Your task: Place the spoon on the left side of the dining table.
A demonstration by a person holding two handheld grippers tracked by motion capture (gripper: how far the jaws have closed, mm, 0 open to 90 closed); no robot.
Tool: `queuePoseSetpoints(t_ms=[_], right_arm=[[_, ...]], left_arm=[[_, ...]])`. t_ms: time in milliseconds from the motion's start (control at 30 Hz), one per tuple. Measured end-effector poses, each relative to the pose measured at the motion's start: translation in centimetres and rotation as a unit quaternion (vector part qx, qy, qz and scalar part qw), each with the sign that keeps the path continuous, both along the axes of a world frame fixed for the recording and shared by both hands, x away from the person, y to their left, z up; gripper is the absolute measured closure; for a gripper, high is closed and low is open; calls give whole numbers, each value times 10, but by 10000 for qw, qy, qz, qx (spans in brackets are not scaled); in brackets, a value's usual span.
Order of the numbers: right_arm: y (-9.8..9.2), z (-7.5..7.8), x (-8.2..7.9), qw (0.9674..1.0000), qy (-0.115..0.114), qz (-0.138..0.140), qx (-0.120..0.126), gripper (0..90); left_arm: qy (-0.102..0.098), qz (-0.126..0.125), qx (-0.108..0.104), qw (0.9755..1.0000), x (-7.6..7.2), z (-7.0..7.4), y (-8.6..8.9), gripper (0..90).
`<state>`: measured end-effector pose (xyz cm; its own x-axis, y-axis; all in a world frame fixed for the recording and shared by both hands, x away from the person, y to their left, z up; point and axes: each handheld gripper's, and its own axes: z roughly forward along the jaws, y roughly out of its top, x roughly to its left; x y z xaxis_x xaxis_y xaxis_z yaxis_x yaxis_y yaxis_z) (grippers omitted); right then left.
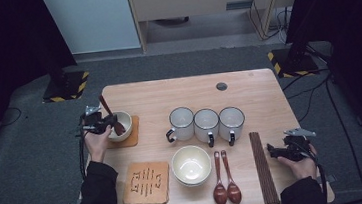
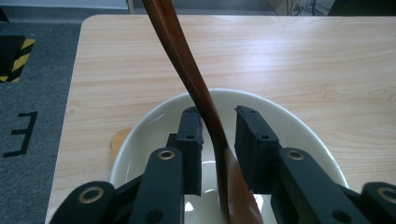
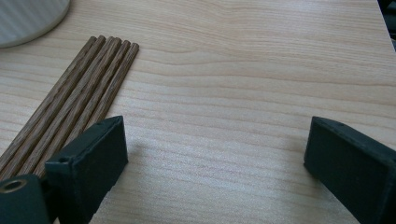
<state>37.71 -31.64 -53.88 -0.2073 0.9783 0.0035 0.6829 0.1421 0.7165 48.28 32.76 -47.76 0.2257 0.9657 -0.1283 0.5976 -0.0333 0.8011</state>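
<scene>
At the left edge of the table, my left gripper (image 2: 218,122) hovers over the small cream ceramic bowl (image 2: 299,128), its black jaws reaching down past the near rim. Between those jaws stands the dark brown wooden spoon (image 2: 189,77): its scoop rests inside the bowl, and its handle rises steeply away from me, past the far rim. The handle leans against the left-hand pad, while a clear gap separates it from the right-hand pad, so the jaws stand loosened around the spoon rather than pinching it. In the high view that bowl sits on an orange square coaster (image 1: 133,134), with the spoon handle poking up behind the gripper.

At the table's right edge, my right gripper (image 3: 215,149) hangs with its jaws spread wide and nothing between them, just bare pale wooden table (image 3: 243,74) beneath. Just beside its left-hand jaw lies the row of dark brown wooden chopsticks (image 3: 84,88), close but untouched.

Farther in, the high view shows a second, larger cream bowl (image 1: 191,165) near the front edge, between a patterned orange wooden mat (image 1: 146,183) and two more brown spoons (image 1: 225,180) lying side by side. Beyond them, three white mugs with dark rims (image 1: 207,124) stand in a row across the middle of the table.
</scene>
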Motion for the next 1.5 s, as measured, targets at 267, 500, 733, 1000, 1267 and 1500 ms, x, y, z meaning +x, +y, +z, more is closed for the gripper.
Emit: queuePoseSetpoints(t_ms=[267,500,733,1000,1267,1500], right_arm=[[0,0,0,10000,-2,-2,-1,61],[0,0,0,10000,1,-4,1,61],[0,0,0,10000,-4,3,-6,61],[0,0,0,10000,-6,0,-5,61],[0,0,0,10000,-1,-10,0,61],[0,0,0,10000,-2,-11,-1,61]], left_arm=[[91,-49,67,9999,2,-3,-3,684],[193,-105,94,9997,4,-6,-4,685],[228,-128,110,9996,4,-7,-4,669],[211,-91,108,9997,3,-6,-1,658],[139,-38,154,9998,4,-7,-1,625],[48,12,189,9998,5,-9,0,607]])
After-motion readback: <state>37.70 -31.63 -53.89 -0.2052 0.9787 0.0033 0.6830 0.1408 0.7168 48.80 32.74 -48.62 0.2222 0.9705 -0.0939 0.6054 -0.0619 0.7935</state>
